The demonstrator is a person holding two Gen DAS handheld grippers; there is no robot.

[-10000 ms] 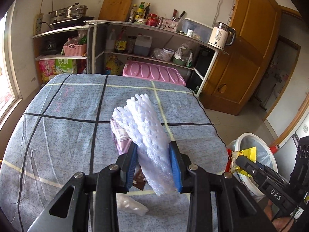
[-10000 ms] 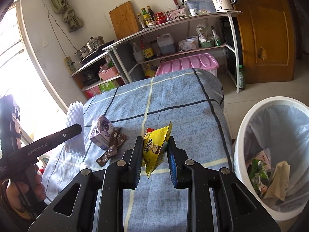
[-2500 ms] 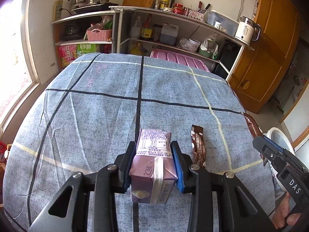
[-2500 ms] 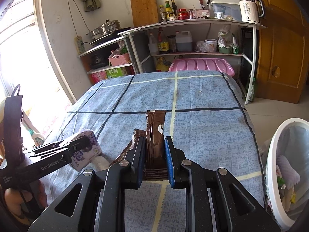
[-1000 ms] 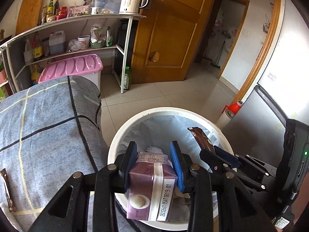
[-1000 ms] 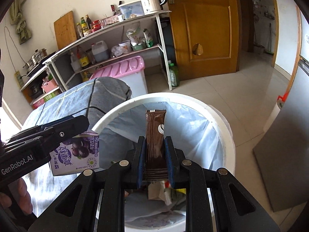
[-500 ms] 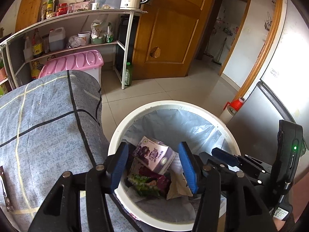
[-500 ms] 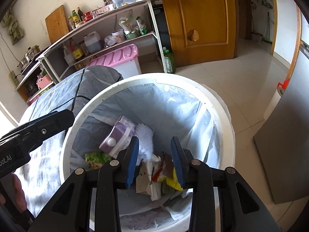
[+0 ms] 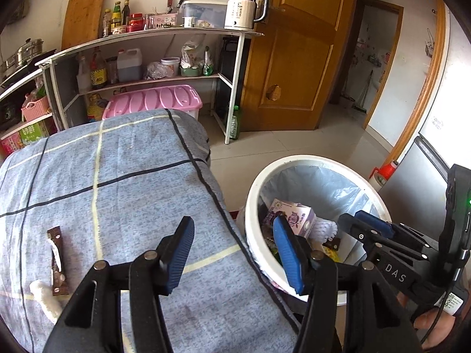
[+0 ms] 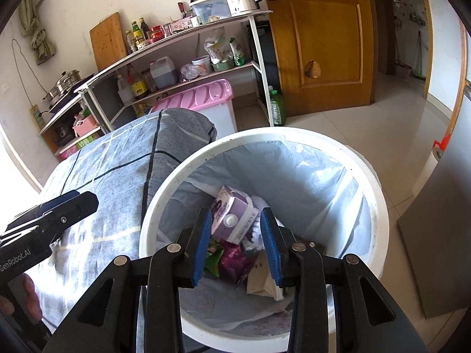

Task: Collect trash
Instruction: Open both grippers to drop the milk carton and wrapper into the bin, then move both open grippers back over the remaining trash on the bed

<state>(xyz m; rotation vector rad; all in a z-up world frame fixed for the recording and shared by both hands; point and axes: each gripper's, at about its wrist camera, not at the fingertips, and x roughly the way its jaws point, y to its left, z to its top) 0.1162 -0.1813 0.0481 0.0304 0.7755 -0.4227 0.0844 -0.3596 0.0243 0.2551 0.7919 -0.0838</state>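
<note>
My right gripper (image 10: pixel 235 235) hangs over the white bin (image 10: pixel 368 176), jaws apart and empty. Straight below them a purple carton (image 10: pixel 235 217) lies on the trash. My left gripper (image 10: pixel 59 209) sits off to the left, beside the bin

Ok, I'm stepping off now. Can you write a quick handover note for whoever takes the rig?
Left gripper: empty, jaws opening, above the blue checked tablecloth.
Right gripper: open, empty, over the white lined trash bin.
Done: purple milk carton is in the bin with other wrappers.
Left: brown snack wrapper and a white crumpled scrap beside it on the cloth.
</note>
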